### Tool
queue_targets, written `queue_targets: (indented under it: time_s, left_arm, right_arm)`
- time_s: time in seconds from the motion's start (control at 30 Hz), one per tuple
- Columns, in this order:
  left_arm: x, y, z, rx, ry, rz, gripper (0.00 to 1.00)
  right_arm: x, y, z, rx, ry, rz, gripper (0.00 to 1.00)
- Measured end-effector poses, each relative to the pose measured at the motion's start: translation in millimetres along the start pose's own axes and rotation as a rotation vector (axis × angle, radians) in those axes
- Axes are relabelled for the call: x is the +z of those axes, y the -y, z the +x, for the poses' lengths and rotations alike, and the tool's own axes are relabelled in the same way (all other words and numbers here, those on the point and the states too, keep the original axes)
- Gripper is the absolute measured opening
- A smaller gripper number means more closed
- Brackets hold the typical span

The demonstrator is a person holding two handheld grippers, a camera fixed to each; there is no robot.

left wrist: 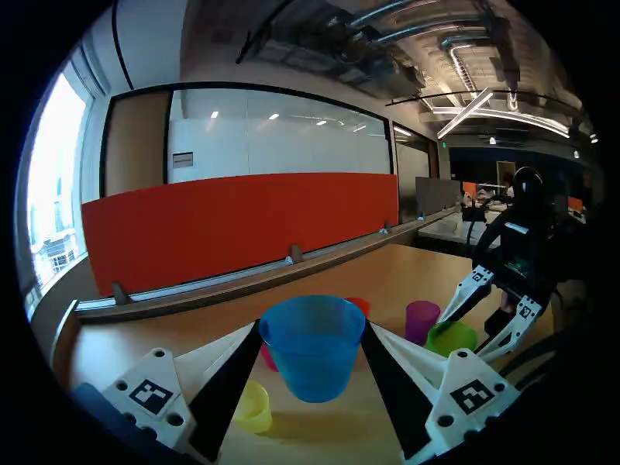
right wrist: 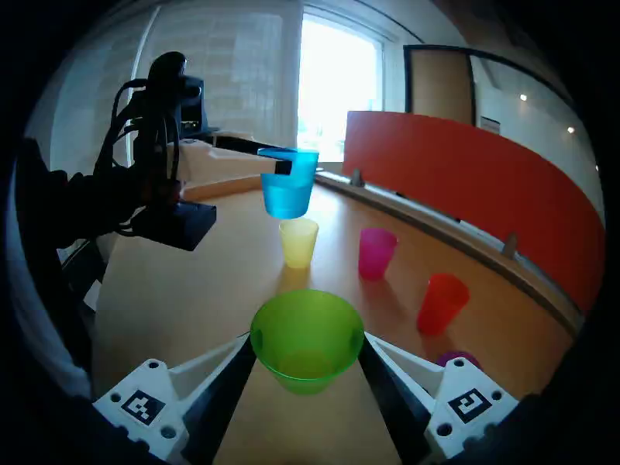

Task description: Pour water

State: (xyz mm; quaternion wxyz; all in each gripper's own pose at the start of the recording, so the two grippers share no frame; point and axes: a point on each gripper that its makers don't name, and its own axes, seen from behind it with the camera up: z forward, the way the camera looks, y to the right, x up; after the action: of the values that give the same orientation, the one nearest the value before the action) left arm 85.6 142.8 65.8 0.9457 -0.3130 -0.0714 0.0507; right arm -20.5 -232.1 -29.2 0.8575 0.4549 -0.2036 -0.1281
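My left gripper [left wrist: 312, 333] is shut on a blue cup [left wrist: 314, 356], held upright above the wooden table [left wrist: 387, 271]. The right gripper view has the same blue cup [right wrist: 288, 186] hanging in the air at the tips of the left gripper [right wrist: 277, 160]. My right gripper [right wrist: 308, 341] is shut on a green cup [right wrist: 308, 349], also upright and low over the table [right wrist: 194, 287]. From the left gripper view, the green cup [left wrist: 452, 337] sits at the right, between the right gripper's [left wrist: 469, 329] white fingers. I cannot tell if either cup holds water.
A yellow cup [right wrist: 298, 242], a magenta cup [right wrist: 377, 252], an orange cup [right wrist: 442, 302] and a partly hidden purple cup [right wrist: 457, 358] stand on the table. A red divider panel [left wrist: 232, 225] runs along the table's far edge. A person's dark sleeve [right wrist: 85, 201] holds the left gripper.
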Motion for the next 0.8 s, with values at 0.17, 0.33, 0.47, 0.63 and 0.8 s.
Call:
queue_targets:
  time_s: [0.17, 0.33, 0.47, 0.63, 0.8]
  left_arm:
    - [0.4, -1.4, 1.8, -0.001, 0.002, -0.011, 0.89]
    - [0.9, -2.7, 6.8, -0.007, -0.001, -0.02, 0.89]
    - [1.6, -4.7, 9.9, -0.009, 0.0, -0.029, 0.89]
    - [2.1, -7.4, 12.8, -0.002, 0.004, -0.037, 0.89]
    - [2.4, -10.5, 15.0, 0.002, 0.006, -0.044, 0.89]
  right_arm:
    - [-7.4, -10.4, 19.2, -0.013, -0.038, -0.022, 0.91]
    - [-14.1, -20.1, 44.2, -0.023, -0.091, -0.045, 0.92]
    - [-18.9, -24.1, 64.6, -0.023, -0.139, -0.054, 0.92]
    - [-22.4, -26.9, 83.5, -0.019, -0.193, -0.061, 0.92]
    - [-24.1, -26.6, 96.6, -0.008, -0.237, -0.06, 0.92]
